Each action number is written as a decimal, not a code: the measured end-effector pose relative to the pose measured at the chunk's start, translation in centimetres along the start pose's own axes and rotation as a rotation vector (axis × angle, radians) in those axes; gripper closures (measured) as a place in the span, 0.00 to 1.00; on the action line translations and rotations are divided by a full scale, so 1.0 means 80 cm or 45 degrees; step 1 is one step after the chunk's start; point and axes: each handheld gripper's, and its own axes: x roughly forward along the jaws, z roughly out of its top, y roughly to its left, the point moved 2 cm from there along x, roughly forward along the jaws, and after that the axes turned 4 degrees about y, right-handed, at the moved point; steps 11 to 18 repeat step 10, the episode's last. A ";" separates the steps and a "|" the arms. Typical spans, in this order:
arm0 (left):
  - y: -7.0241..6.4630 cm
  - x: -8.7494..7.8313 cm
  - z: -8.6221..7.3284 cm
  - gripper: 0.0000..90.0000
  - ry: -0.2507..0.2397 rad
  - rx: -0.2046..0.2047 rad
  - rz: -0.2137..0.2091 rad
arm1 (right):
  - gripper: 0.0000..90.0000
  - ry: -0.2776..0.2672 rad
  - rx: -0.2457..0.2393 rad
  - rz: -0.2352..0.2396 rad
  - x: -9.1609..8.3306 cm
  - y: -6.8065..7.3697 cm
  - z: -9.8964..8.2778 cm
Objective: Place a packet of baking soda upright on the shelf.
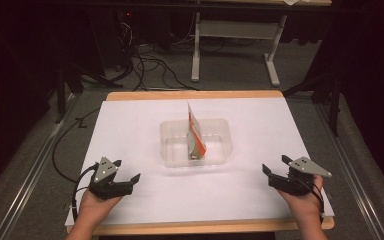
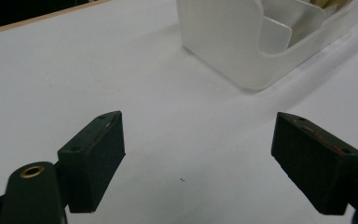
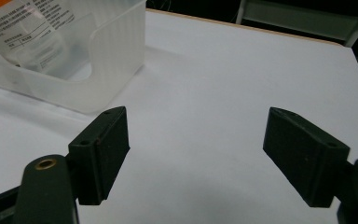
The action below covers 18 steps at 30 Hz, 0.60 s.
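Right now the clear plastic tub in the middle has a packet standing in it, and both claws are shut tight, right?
Not quite. Both claws, the left claw and the right claw, are wide open, as each gripper view shows. The rest holds: the packet stands in the clear tub.

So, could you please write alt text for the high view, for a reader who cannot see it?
A clear plastic bin sits mid-table on a white sheet, with an orange-and-white packet standing upright inside it. A person's hands hold the left claw and right claw, both open, near the table's front corners.
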 end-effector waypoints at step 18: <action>-0.001 -0.002 0.002 0.18 -0.008 0.021 -0.018 | 0.25 0.008 0.042 -0.009 0.000 -0.002 -0.003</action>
